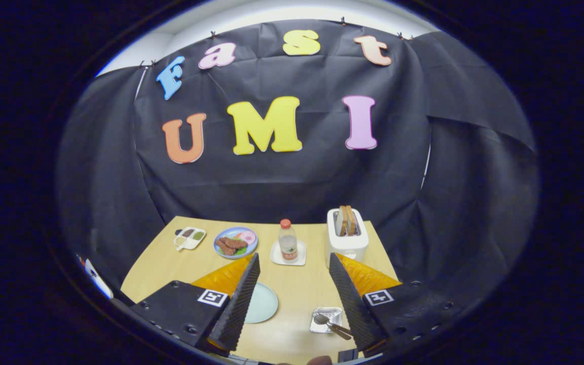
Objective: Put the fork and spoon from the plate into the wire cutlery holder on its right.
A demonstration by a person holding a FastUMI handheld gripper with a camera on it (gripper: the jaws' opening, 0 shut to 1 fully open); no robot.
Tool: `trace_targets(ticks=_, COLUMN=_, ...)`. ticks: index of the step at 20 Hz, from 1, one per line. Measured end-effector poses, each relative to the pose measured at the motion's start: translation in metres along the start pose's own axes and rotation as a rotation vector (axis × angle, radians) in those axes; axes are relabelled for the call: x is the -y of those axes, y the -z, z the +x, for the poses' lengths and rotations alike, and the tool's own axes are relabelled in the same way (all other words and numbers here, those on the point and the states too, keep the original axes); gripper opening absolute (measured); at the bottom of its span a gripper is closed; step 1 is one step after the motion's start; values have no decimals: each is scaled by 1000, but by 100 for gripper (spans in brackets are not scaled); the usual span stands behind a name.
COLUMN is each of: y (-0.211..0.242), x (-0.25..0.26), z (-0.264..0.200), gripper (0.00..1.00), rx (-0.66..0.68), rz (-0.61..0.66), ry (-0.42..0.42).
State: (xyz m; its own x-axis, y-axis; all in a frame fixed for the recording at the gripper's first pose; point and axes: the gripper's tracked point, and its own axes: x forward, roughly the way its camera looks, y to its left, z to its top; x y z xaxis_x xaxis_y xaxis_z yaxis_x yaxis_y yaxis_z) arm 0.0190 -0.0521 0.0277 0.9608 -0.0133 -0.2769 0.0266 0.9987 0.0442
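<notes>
My gripper hangs open above the wooden table, with nothing between its fingers. A pale green plate lies below, partly hidden behind the left finger; the part that shows is bare. To its right, close to the right finger, stands the small square wire cutlery holder. Metal cutlery rests in it: I see a spoon bowl, and handles slanting toward the right finger. Whether a fork is among them I cannot tell.
Beyond the fingertips, a water bottle stands on a white coaster. A white toaster with bread slices stands to its right. A blue plate of food and a small sauce dish lie at the far left.
</notes>
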Motion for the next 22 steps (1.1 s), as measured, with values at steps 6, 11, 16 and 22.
trace_targets(ticks=6, y=-43, x=-14, z=-43, gripper=90, rx=248, rz=-29, ry=-1)
trace_targets(ticks=11, y=-48, x=-21, z=-75, gripper=92, rx=390, rz=-48, ry=7)
trace_targets(ticks=16, y=-35, x=-26, z=-87, gripper=93, rx=407, rz=-13, ry=-16)
trace_targets(ticks=22, y=-37, x=-34, z=-88, gripper=93, rx=414, rz=1, ry=-30)
